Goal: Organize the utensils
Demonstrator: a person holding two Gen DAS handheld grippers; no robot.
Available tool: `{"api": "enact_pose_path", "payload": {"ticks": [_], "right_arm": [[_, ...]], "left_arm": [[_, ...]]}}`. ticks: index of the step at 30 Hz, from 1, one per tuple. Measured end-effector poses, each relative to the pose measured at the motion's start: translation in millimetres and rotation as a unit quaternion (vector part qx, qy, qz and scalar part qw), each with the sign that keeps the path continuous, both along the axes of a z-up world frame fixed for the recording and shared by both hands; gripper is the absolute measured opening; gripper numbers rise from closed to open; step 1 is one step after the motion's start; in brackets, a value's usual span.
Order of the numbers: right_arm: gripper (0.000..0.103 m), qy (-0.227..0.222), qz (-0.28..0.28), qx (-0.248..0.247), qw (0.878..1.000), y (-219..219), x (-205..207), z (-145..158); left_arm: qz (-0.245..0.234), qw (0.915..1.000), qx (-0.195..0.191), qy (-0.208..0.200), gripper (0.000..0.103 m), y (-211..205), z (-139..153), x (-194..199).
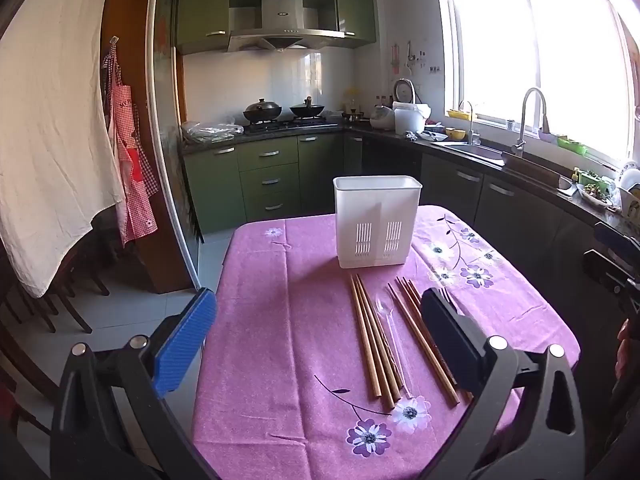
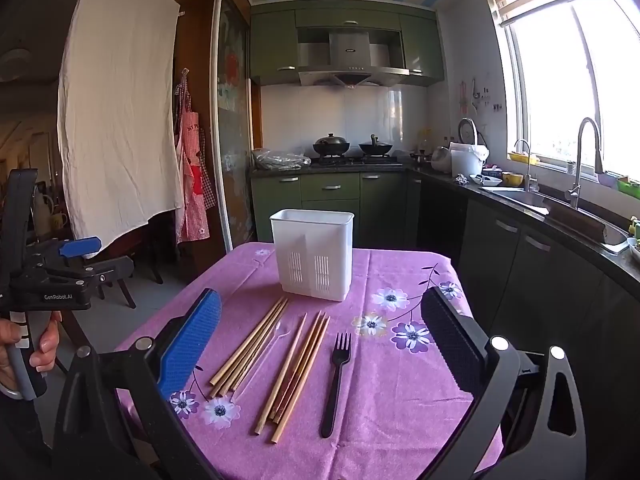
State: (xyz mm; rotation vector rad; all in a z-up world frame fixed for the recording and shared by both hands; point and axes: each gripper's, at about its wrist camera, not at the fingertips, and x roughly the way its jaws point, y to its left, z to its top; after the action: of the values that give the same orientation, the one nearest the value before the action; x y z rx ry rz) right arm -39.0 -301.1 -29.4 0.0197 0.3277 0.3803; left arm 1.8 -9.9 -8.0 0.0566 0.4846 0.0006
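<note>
Two sets of tongs and nothing picked up yet, so we'd say we're right at the start of the sorting.

Left camera first: the left tongs are spread wide, empty, hovering over the near end of the purple tablecloth. Between the fingers we see two bunches of wooden chopsticks with a clear plastic spoon lying in the middle of them. The white holder stands upright at frame center, just beyond the tips.

Right camera: the right tongs are equally wide apart, touching nothing. The black fork lies low center, right of the chopsticks; the holder sits above them. The left tongs show at the left edge.

Next move, we reckon: drop down, pinch one piece near its middle, then stand it in a holder slot.
</note>
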Motion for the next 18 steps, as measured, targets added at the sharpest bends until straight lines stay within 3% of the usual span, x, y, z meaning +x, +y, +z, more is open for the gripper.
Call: {"api": "enact_pose_path", "payload": {"ticks": [18], "right_arm": [[0.099, 0.012, 0.000, -0.005, 1.000, 0.5, 14.2, 2.1]], "left_arm": [[-0.005, 1.0000, -0.005, 0.002, 0.097, 5.5, 0.1, 1.1]]}}
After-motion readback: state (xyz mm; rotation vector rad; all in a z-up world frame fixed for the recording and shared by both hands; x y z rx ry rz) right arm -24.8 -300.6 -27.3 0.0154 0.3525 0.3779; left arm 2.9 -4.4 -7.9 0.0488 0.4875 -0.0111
